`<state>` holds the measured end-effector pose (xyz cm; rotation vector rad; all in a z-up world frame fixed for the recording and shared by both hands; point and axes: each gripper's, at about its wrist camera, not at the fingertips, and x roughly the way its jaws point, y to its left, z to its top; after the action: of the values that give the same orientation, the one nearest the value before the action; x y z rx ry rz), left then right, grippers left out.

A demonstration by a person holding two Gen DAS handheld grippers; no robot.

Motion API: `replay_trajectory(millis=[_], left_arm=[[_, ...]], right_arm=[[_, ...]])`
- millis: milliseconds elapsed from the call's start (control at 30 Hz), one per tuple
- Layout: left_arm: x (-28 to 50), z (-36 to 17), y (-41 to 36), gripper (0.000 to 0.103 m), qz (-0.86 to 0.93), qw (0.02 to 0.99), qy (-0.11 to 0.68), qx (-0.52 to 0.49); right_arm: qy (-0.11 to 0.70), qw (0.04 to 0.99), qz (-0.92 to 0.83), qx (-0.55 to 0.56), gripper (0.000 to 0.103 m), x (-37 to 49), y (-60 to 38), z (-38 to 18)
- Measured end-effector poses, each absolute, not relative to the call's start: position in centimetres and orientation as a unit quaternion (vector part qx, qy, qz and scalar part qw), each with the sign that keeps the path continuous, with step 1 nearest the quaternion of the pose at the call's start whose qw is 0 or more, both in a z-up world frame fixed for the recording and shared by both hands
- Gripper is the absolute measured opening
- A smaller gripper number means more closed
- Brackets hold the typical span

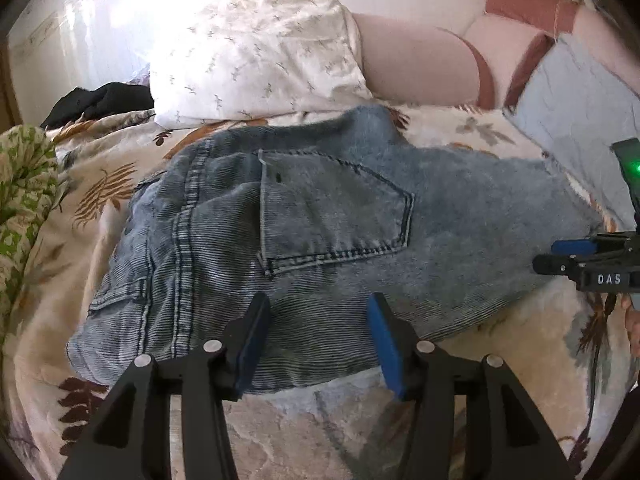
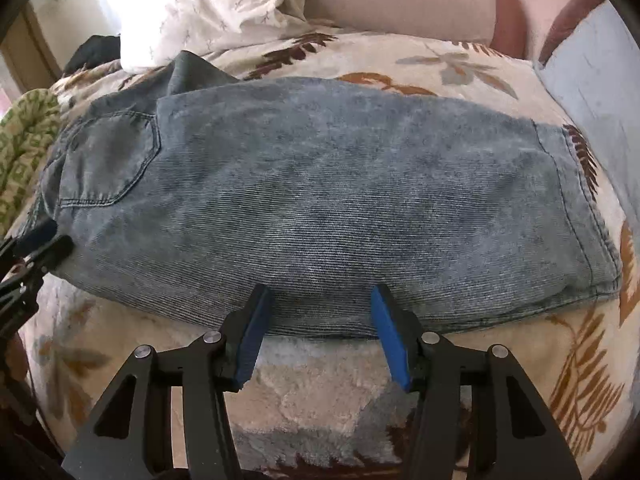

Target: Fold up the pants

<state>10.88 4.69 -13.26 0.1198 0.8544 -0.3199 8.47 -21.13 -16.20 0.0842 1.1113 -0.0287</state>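
Note:
Blue denim pants [image 1: 320, 232] lie folded lengthwise on a leaf-patterned bedspread [image 1: 100, 200], waistband to the left, back pocket up. My left gripper [image 1: 318, 312] is open, its blue pads just above the near edge of the seat. In the right wrist view the pants [image 2: 320, 200] stretch across, the leg hems at the right. My right gripper [image 2: 320, 304] is open over the near edge of the legs, holding nothing. The right gripper also shows at the right edge of the left wrist view [image 1: 576, 256], and the left gripper at the left edge of the right wrist view [image 2: 36, 248].
A white pillow [image 1: 260, 52] and a pink headboard [image 1: 420, 60] lie behind the pants. A light blue pillow [image 1: 576, 120] is at the right, a green-patterned cloth [image 1: 24, 184] and a dark garment [image 1: 100, 100] at the left.

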Motion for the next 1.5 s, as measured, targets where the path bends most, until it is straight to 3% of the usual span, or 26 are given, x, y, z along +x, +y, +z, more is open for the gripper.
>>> replay_trajectory(millis=[100, 400, 767, 833, 900, 967, 1133, 1333, 1400, 1500], left_arm=[[11.2, -12.3, 5.8, 0.054, -0.152, 0.904, 0.399, 0.020], [12.1, -12.3, 7.1, 0.054, -0.138, 0.908, 0.396, 0.000], [13.2, -13.9, 6.9, 0.054, -0.115, 0.897, 0.427, 0.018], [13.2, -14.0, 6.7, 0.054, -0.113, 0.897, 0.427, 0.025], [13.2, -14.0, 6.8, 0.054, -0.112, 0.897, 0.427, 0.025], [13.2, -14.0, 6.8, 0.054, -0.110, 0.897, 0.427, 0.025], [13.0, -14.2, 6.4, 0.054, -0.104, 0.899, 0.424, 0.038], [12.7, -14.0, 6.5, 0.054, -0.107, 0.898, 0.425, 0.041], [12.6, -14.1, 6.6, 0.054, -0.109, 0.897, 0.426, 0.042], [12.5, -13.9, 6.9, 0.054, -0.112, 0.897, 0.426, 0.036]], right_arm=[[0.536, 0.844, -0.004, 0.040, 0.051, 10.0, -21.0, -14.8], [0.446, 0.882, 0.146, 0.048, 0.054, 18.7, -14.6, -7.5], [0.512, 0.835, 0.189, 0.067, 0.053, 28.6, -12.9, -11.3], [0.526, 0.825, 0.197, 0.056, 0.043, 29.0, -12.4, -12.4], [0.540, 0.821, 0.184, 0.014, 0.010, 29.3, -11.6, -13.4], [0.542, 0.823, 0.170, 0.009, 0.009, 29.7, -11.8, -13.7], [0.513, 0.847, 0.138, 0.022, 0.008, 30.6, -12.0, -13.4], [0.525, 0.844, 0.097, 0.045, 0.008, 31.6, -12.1, -17.0], [0.523, 0.847, 0.080, 0.056, 0.021, 31.6, -12.2, -16.8], [0.508, 0.852, 0.088, 0.093, 0.031, 30.5, -13.1, -15.0]])
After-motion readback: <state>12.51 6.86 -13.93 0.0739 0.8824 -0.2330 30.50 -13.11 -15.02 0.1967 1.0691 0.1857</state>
